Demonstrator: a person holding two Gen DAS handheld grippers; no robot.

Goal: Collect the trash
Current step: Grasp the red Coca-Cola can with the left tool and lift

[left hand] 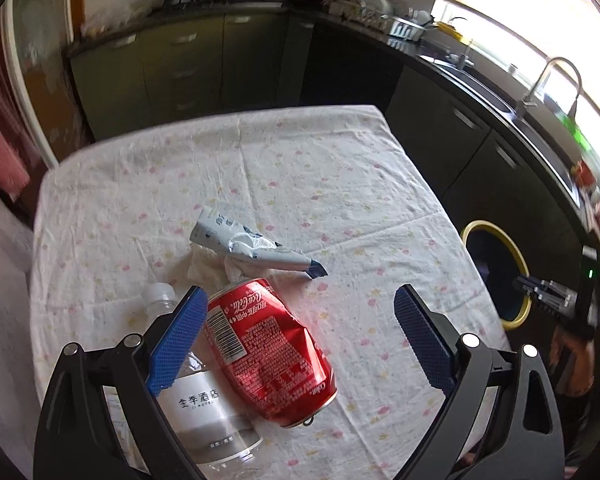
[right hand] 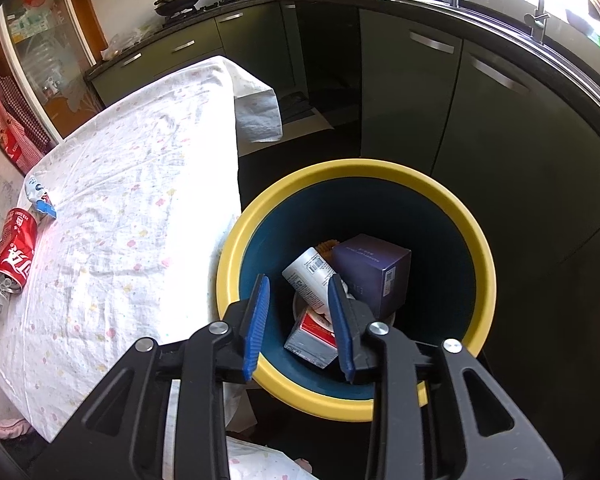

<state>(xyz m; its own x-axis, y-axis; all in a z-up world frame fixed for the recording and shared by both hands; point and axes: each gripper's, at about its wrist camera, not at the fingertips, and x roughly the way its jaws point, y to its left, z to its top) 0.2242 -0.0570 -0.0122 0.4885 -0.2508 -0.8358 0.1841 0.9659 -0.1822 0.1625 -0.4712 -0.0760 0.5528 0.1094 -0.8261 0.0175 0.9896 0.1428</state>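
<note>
Left wrist: one can (left hand: 266,354), one bottle (left hand: 198,396).

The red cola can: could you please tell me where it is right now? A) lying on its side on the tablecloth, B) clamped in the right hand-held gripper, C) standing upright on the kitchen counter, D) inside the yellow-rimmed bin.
A: the red cola can lies dented on its side on the tablecloth, between the open fingers of the left hand-held gripper, not in the bin.

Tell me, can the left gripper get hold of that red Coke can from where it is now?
Probably yes. The left gripper is open wide around the red can, which lies on the tablecloth; only the plastic bottle beside it crowds one finger.
</note>
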